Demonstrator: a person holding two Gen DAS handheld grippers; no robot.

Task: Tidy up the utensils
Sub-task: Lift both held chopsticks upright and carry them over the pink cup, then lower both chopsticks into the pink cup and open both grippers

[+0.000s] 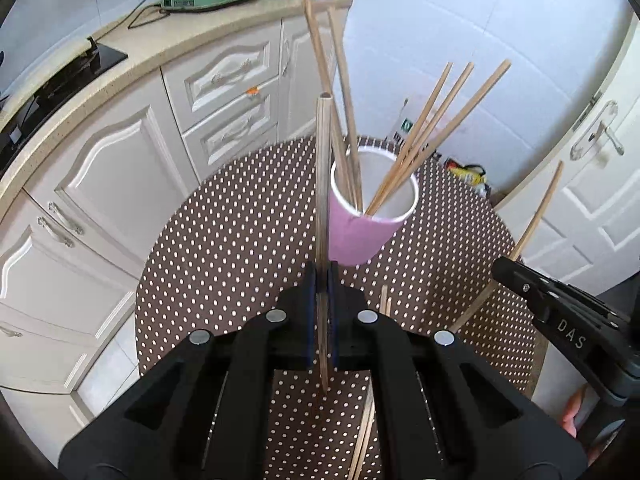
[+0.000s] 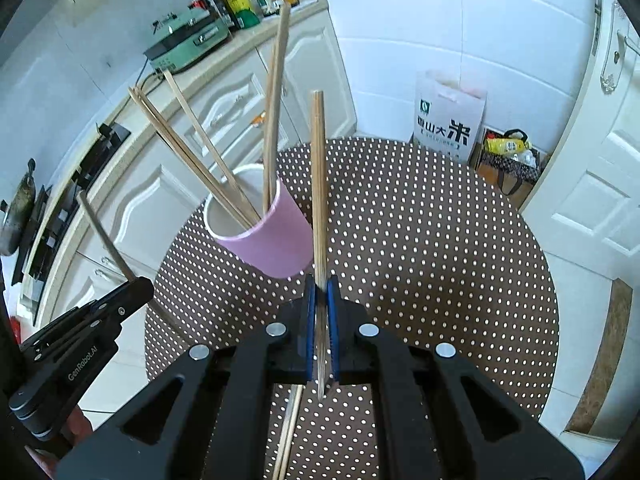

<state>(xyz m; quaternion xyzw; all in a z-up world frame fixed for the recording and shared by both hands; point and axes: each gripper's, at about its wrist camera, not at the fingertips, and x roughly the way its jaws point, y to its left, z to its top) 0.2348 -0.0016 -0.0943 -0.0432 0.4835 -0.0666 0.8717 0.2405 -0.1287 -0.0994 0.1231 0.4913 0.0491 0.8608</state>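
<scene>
Two claws (image 1: pixel 322 276) (image 2: pixel 321 284) each clamp slim wooden chopstick (image 1: pixel 322 184) (image 2: pixel 318 184); pink cylindrical cup (image 1: pixel 360 236) near.

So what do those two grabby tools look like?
Both are black plastic. The left tool and the right tool each have two flat fingers with blue pads and round silver buttons on top. Seen from the side, one shows white letters "DAS", the other "GenRobot.AI".

Loose chopsticks (image 1: pixel 366 432) on table run under left gripper (image 1: pixel 322 276), ends hidden; cup (image 1: pixel 360 236) base unseen.
</scene>
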